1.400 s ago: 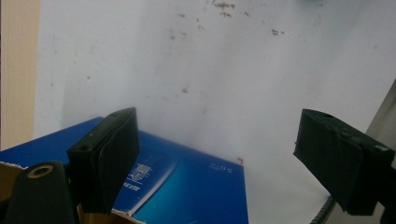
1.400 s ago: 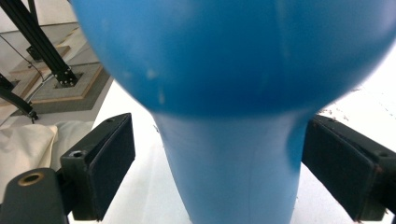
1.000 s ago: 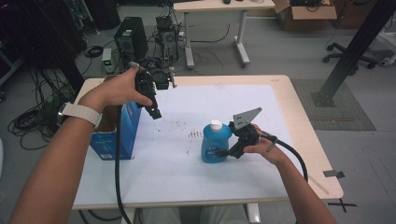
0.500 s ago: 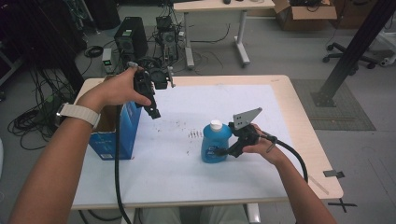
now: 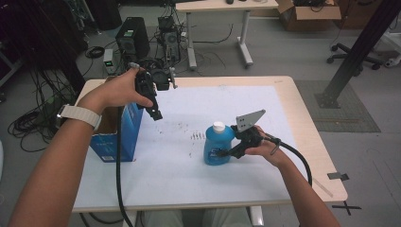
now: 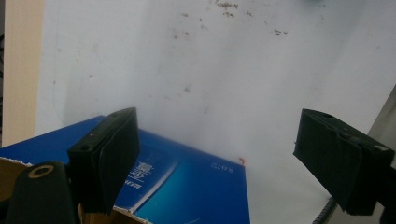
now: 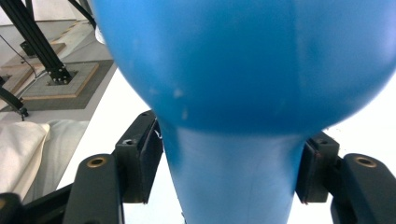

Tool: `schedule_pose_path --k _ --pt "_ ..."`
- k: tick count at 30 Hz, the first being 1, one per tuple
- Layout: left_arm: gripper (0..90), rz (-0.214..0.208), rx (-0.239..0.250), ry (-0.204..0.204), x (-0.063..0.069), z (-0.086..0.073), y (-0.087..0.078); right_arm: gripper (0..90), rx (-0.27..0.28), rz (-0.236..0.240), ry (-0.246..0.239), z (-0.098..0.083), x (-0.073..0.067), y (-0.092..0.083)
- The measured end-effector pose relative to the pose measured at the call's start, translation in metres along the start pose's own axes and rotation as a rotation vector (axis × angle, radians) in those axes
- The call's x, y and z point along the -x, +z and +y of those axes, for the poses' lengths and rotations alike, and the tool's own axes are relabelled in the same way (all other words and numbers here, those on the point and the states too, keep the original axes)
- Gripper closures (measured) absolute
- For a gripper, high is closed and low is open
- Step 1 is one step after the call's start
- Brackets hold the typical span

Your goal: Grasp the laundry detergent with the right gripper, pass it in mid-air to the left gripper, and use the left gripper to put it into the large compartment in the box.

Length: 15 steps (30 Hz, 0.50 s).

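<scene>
The right gripper (image 5: 235, 150) has just been closing its jaws, and in the right gripper view both pads (image 7: 148, 161) now sit flush against the narrow waist of the blue plastic bottle with a white cap (image 5: 218, 144). So the bottle appears gripped, though it is not lifted: in the high view it stands upright on the white-topped desk (image 5: 198, 184), near the middle and somewhat toward the right edge. Judging from this, the grasp looks complete and a lift could follow.

Farther out, the left gripper (image 5: 152, 109) hangs with its jaws wide apart and nothing between them, above the open blue cardboard box (image 5: 124, 135) at the desk's left edge, likely where the bottle is bound.
</scene>
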<state>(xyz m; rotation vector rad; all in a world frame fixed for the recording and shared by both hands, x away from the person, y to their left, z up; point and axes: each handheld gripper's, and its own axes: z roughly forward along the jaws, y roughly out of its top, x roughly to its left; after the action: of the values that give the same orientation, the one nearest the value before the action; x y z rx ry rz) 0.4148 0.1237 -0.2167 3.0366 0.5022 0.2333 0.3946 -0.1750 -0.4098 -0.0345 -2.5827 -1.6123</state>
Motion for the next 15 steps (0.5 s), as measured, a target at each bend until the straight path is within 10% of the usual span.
schedule_pose_path --k 15 --pt "14.6 0.000 0.003 0.000 -0.0008 0.0006 0.0015 41.2 0.037 -0.018 0.002 -0.0051 -0.0014 -0.0005"
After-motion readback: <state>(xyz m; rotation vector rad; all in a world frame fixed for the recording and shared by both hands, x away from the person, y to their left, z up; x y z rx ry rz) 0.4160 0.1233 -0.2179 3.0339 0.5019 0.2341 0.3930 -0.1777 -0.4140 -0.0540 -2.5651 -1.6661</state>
